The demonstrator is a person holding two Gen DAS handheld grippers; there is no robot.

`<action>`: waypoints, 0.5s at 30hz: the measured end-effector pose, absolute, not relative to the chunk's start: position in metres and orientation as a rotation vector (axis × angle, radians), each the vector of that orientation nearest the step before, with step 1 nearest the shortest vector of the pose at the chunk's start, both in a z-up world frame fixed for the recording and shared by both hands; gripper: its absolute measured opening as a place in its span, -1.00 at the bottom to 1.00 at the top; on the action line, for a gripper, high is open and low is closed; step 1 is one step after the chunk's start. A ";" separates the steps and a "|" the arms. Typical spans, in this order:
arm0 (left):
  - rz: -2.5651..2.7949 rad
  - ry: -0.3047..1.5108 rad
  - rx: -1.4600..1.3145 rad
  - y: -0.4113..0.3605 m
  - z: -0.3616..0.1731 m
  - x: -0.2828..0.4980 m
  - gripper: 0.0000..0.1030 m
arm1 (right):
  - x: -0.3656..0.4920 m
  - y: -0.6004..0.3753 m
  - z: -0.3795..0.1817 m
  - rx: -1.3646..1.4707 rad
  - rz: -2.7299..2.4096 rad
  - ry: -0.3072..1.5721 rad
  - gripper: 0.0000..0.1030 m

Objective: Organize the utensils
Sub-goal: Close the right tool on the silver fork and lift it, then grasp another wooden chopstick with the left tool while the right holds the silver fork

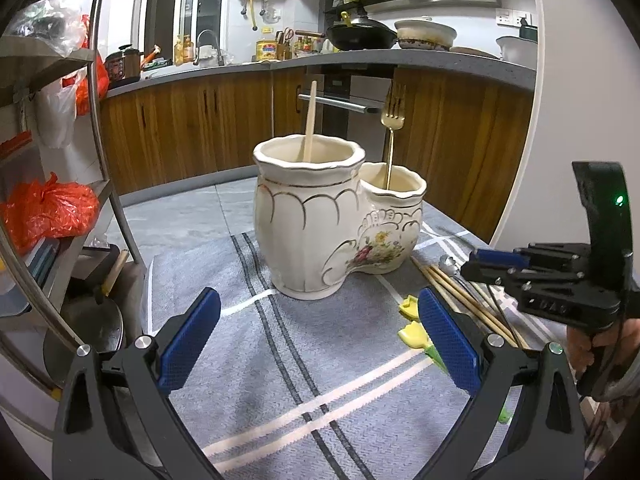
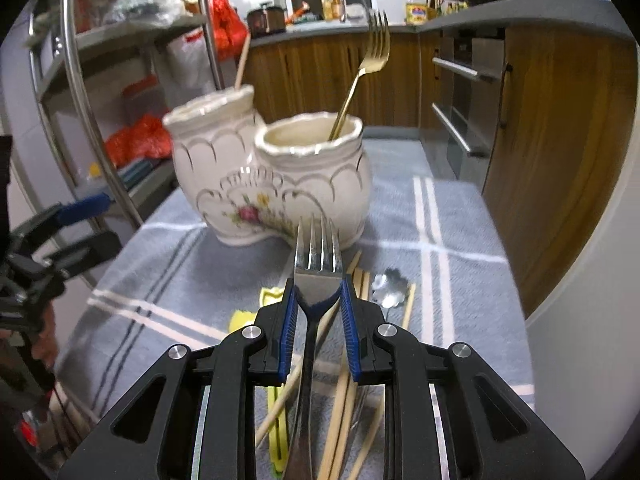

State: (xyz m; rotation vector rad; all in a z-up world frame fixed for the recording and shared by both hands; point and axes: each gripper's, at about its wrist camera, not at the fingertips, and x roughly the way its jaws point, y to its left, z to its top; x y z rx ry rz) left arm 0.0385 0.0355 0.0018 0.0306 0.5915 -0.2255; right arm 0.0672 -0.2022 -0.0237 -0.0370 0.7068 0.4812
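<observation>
A cream double-pot ceramic holder (image 1: 320, 224) stands on a grey striped cloth (image 1: 280, 380). Its tall pot holds a wooden chopstick (image 1: 310, 120), its small pot a gold fork (image 1: 392, 128). My left gripper (image 1: 320, 336) is open and empty in front of the holder. My right gripper (image 2: 318, 300) is shut on a silver fork (image 2: 318, 264), tines pointing at the holder (image 2: 280, 176), held above the loose utensils. It shows at the right of the left wrist view (image 1: 492, 264).
Loose chopsticks (image 2: 344, 400), a flower-shaped spoon (image 2: 390, 286) and yellow tulip-handled utensils (image 1: 414, 328) lie on the cloth right of the holder. A metal shelf rack (image 1: 100, 160) with red bags stands left. Kitchen cabinets (image 1: 440, 140) are behind.
</observation>
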 end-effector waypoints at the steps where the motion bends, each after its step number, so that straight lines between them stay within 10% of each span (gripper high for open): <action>1: -0.226 0.591 0.033 0.034 0.002 0.038 0.89 | 0.065 -0.204 -0.021 -0.035 0.480 0.695 -0.56; 15: -0.245 0.582 0.058 0.022 0.008 0.037 0.89 | 0.042 -0.236 0.019 0.027 0.490 0.515 -0.58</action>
